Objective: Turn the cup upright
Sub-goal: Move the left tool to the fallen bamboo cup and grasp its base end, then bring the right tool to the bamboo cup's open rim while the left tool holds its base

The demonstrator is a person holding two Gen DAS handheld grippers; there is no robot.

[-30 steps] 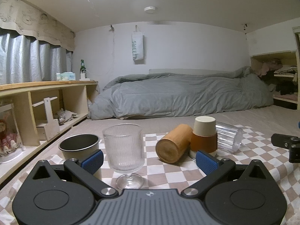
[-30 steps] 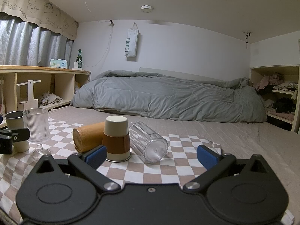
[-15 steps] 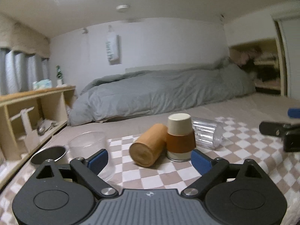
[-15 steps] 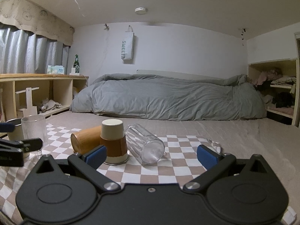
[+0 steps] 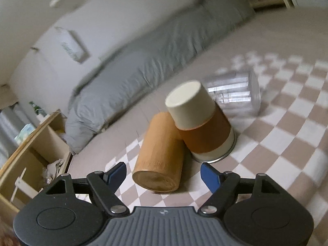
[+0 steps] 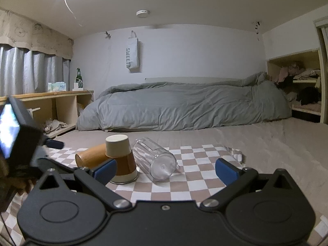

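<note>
A wooden cup (image 5: 160, 153) lies on its side on the checkered cloth (image 5: 287, 135), its base toward my left gripper (image 5: 164, 174). That gripper is open, tilted, just in front of the cup. A cream and brown cup (image 5: 201, 121) stands upside down, touching the wooden cup. A clear ribbed glass (image 5: 235, 94) lies on its side behind. In the right wrist view the wooden cup (image 6: 90, 156), the upside-down cup (image 6: 121, 157) and the clear glass (image 6: 155, 160) lie ahead of my open right gripper (image 6: 166, 169). The left gripper's body (image 6: 20, 143) shows at the left.
A grey duvet (image 6: 184, 104) covers the bed behind the cloth. A wooden shelf unit (image 6: 51, 106) runs along the left wall with a green bottle (image 6: 78, 80) on top. An alcove with clothes (image 6: 301, 82) is at the right.
My left gripper has swung right, tilted and come close to the wooden cup; the stemmed glass and metal pot have left its view. The right gripper has barely moved.
</note>
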